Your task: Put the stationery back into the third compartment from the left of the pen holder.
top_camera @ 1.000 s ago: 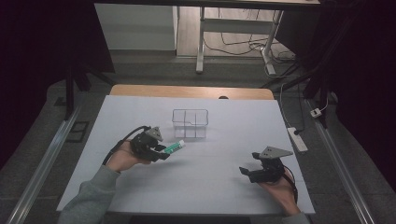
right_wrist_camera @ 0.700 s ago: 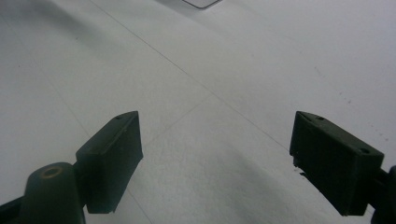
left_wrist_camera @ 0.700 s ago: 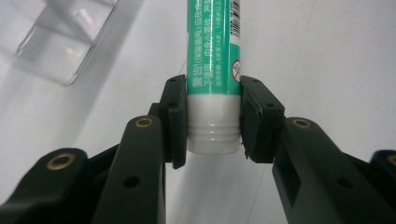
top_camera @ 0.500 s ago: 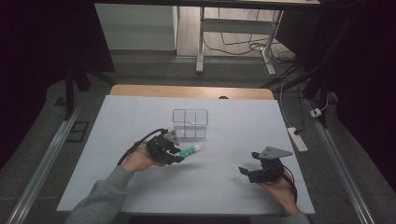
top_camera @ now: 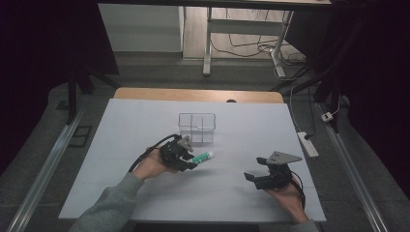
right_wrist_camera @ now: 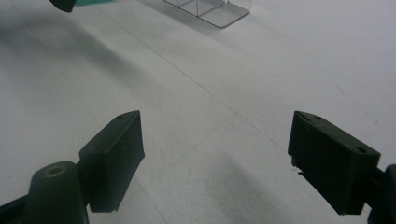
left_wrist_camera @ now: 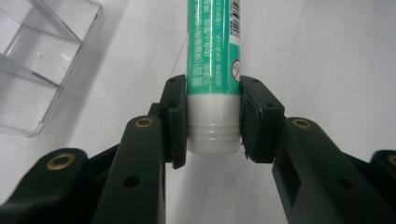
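A green and white tube [top_camera: 202, 157] [left_wrist_camera: 213, 70] is held above the white table [top_camera: 145, 125], just in front of the clear divided box [top_camera: 197, 126]. My left gripper [top_camera: 191, 162] [left_wrist_camera: 212, 123] is shut on the tube's white end, and the tube points away toward the right. In the left gripper view a corner of the clear box [left_wrist_camera: 35, 65] lies at the upper left. My right gripper [top_camera: 254, 178] [right_wrist_camera: 215, 154] rests near the table's front right, jaws wide open with nothing between them.
A power strip [top_camera: 309, 143] lies off the table's right edge. A wooden strip [top_camera: 193, 94] runs along the far edge. In the right gripper view the clear box [right_wrist_camera: 210, 11] stands at the top.
My left gripper has carried the tube rightward and forward toward the clear box. The right gripper has stayed in place.
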A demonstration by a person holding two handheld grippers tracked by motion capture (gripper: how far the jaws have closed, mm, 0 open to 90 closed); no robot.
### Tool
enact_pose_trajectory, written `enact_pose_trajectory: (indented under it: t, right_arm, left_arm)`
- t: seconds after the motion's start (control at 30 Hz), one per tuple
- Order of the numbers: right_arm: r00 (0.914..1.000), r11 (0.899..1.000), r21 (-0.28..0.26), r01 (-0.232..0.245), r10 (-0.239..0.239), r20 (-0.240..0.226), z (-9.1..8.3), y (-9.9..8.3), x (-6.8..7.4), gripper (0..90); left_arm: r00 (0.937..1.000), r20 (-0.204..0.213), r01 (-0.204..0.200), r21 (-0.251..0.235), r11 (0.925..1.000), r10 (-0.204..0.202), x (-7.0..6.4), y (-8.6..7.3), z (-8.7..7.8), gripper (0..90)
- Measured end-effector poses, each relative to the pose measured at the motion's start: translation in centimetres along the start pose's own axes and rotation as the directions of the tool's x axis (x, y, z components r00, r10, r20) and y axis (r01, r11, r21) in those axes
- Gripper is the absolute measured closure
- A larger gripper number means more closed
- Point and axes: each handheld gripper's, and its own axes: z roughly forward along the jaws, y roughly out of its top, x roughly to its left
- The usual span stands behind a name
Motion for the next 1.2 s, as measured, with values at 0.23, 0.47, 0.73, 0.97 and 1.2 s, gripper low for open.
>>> enact_pose_trajectory:
  t: [0.23, 0.47, 0.73, 0.97, 1.2]
  right_arm:
    - [0.9996, 1.000, -0.013, 0.020, -0.020, -0.021, 0.3, 0.8, 1.0, 18.2]
    - [0.9987, 0.999, -0.024, 0.024, -0.025, -0.045, 0.6, 1.4, 1.7, 18.6]
    - [0.9965, 0.998, -0.026, 0.051, -0.053, -0.065, 1.1, 2.3, 2.6, 18.8]
    - [0.9908, 0.994, 0.001, 0.111, -0.110, -0.079, 2.0, 3.6, 3.8, 19.5]
    - [0.9790, 0.986, 0.044, 0.163, -0.156, -0.131, 3.1, 5.2, 4.7, 24.4]
  left_arm:
    - [0.9999, 0.000, -0.010, 0.002, 0.9999, 0.010, -0.2, 0.6, 0.6, 64.2]
    - [0.9996, 0.007, -0.026, 0.016, 0.9995, 0.026, -0.5, 1.2, 1.3, 64.2]
    - [0.9991, 0.021, -0.038, 0.038, 0.9985, 0.037, -0.8, 1.8, 2.3, 64.2]
    - [0.9985, 0.031, -0.047, 0.048, 0.9978, 0.045, -1.0, 2.2, 2.8, 64.2]
    - [0.9975, 0.044, -0.058, 0.063, 0.9963, 0.055, -1.3, 2.3, 3.2, 64.2]
